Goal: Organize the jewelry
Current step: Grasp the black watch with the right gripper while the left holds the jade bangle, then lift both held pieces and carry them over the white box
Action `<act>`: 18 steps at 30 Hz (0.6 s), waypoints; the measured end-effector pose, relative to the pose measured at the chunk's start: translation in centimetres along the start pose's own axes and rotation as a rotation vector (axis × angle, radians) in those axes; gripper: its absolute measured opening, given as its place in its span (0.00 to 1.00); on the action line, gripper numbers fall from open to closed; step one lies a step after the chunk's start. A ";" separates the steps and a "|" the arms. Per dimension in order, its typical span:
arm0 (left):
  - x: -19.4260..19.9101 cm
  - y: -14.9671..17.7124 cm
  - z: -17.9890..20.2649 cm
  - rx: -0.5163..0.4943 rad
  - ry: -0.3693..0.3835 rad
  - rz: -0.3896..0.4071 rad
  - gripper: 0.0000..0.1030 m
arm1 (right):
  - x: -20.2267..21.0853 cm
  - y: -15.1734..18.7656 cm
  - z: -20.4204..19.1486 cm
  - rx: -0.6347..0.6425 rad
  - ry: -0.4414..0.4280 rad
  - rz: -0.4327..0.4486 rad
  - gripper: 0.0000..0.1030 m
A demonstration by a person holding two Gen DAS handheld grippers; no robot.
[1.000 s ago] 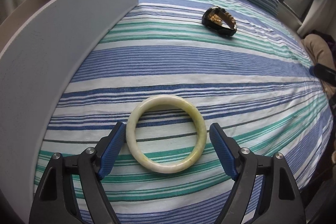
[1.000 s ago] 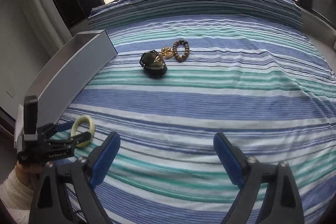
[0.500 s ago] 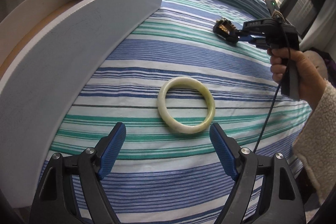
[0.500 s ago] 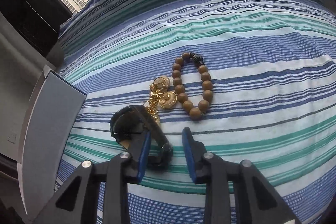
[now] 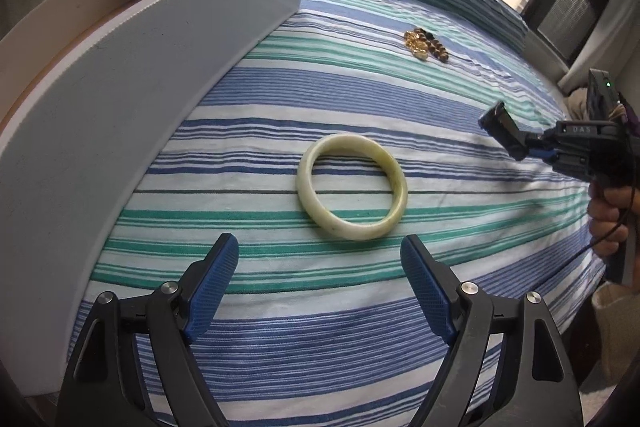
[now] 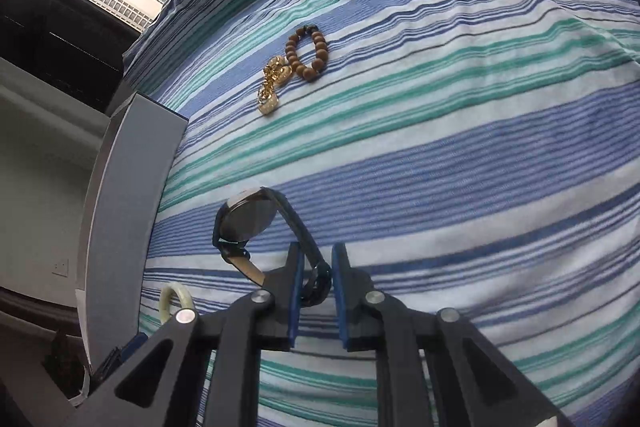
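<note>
Your bedspread [image 5: 360, 99] runs in blue, teal and white stripes. The bangle [image 5: 352, 191] on it is pale cream-green, the bead bracelet [image 6: 307, 51] brown, the chain [image 6: 273, 83] gold, the watch [image 6: 256, 227] black, the box [image 5: 120, 115] grey-white.

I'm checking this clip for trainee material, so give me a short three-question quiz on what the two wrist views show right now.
1. True or false: the left gripper has closed on the pale bangle.
2. What does the right gripper hold? A) bead bracelet B) watch C) gold chain
3. Fill in: the gold chain lies on the striped bedspread right beside the ____.

Key
1. False: its jaws stand wide apart, short of the bangle, which lies flat on the bedspread.
2. B: the jaws pinch the strap of the watch, lifted off the fabric.
3. Bead bracelet.
</note>
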State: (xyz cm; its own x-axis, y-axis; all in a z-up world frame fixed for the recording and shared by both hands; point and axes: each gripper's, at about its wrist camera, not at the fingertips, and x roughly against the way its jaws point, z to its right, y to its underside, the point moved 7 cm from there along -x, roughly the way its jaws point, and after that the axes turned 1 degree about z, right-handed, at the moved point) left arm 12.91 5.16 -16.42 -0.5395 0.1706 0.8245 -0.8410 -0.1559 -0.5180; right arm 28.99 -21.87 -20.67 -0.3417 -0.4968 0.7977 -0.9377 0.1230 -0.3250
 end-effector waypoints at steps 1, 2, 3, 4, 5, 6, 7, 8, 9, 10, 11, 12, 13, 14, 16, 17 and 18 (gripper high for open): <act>-0.3 -0.1 0.3 -0.011 0.014 -0.002 0.86 | 0.3 0.9 0.5 0.006 0.024 0.003 0.14; -0.7 -0.1 0.6 -0.027 0.026 -0.010 0.88 | 0.5 1.5 0.8 0.018 0.043 0.010 0.17; -1.1 -0.1 1.0 -0.043 0.029 -0.019 0.88 | 0.6 1.9 1.0 0.029 0.052 0.020 0.17; -1.6 -0.2 1.4 -0.064 0.029 -0.028 0.88 | 0.8 2.2 1.3 0.033 0.051 0.028 0.17; -2.2 -0.4 1.9 -0.090 0.026 -0.037 0.89 | 0.9 2.4 1.5 0.032 0.050 0.026 0.21; -2.8 -0.6 2.3 -0.117 0.012 -0.043 0.90 | 0.9 2.5 1.6 0.026 0.041 0.022 0.28; -3.3 -0.8 2.6 -0.143 -0.010 -0.045 0.91 | 1.1 2.4 1.8 0.015 0.029 0.020 0.41; -3.9 -1.1 2.9 -0.167 -0.035 -0.045 0.93 | 1.4 2.2 2.2 0.003 0.020 0.028 0.44; -4.3 -1.3 3.0 -0.184 -0.064 -0.043 0.94 | 1.7 1.9 2.3 0.001 0.019 0.037 0.44; -4.7 -1.5 3.0 -0.195 -0.087 -0.041 0.94 | 1.9 1.6 2.3 0.018 0.032 0.042 0.44; -4.9 -1.7 3.1 -0.202 -0.097 -0.039 0.95 | 2.2 1.4 2.2 0.053 0.055 0.043 0.46; -5.1 -1.9 3.1 -0.204 -0.102 -0.037 0.95 | 2.4 1.5 1.9 0.102 0.081 0.039 0.48; -5.2 -2.0 3.1 -0.205 -0.104 -0.035 0.95 | 2.4 1.7 1.5 0.159 0.104 0.028 0.52; -5.3 -2.0 3.1 -0.205 -0.106 -0.034 0.95 | 2.3 2.0 0.8 0.216 0.112 0.018 0.53; -5.3 -2.0 2.9 -0.206 -0.106 -0.031 0.95 | 2.1 2.9 -0.9 0.333 0.096 -0.012 0.56; -5.4 -2.0 3.0 -0.208 -0.109 -0.029 0.95 | 1.8 3.5 -1.6 0.390 0.094 -0.031 0.61; -5.4 -2.0 3.0 -0.212 -0.113 -0.028 0.95 | 1.4 3.9 -2.2 0.441 0.102 -0.046 0.63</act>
State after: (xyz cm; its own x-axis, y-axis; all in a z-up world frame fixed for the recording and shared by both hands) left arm 17.67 1.62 -19.17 -0.5177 0.0602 0.8534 -0.8518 0.0571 -0.5207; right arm 24.73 -20.16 -19.73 -0.3253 -0.4037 0.8551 -0.8430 -0.2859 -0.4557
